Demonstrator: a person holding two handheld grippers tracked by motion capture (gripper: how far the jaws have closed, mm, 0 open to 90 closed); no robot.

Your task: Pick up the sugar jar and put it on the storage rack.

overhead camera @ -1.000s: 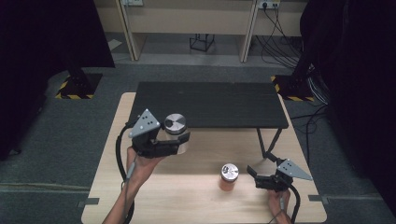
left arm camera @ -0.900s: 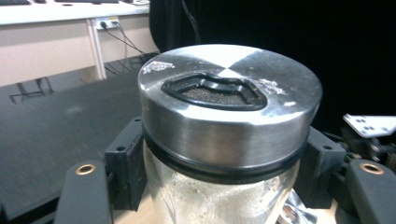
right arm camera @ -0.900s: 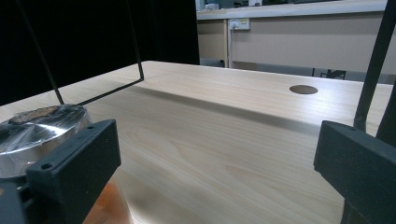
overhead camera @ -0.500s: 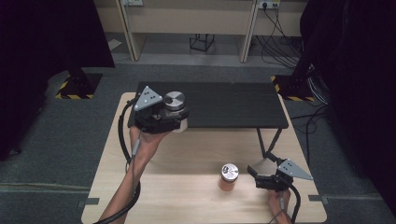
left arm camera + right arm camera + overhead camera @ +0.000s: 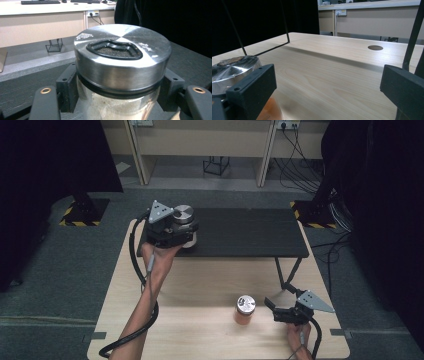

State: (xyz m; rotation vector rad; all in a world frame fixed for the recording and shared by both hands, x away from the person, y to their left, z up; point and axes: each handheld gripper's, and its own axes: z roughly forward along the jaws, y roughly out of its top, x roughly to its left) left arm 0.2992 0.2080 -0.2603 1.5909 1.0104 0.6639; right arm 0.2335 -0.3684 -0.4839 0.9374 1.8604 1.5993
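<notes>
High view: the left gripper (image 5: pixel 181 231) is clamped on an upright jar (image 5: pixel 184 216) over the shelf's (image 5: pixel 250 232) left end, probably just above it, though contact is hard to judge. The right gripper (image 5: pixel 272 309), jaws apart and empty, sits just right of the orange jar (image 5: pixel 245 309) on the table (image 5: pixel 200 285).

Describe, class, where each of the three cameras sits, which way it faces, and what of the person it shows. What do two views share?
High view: above the table, looking forward and down; both forearms, left tongs, right tongs.
Left gripper view: on the left tongs, facing their clamped steel-lidded jar over the black shelf.
Right gripper view: on the right tongs, looking low across the wooden table.
Shared: the orange jar.
</notes>
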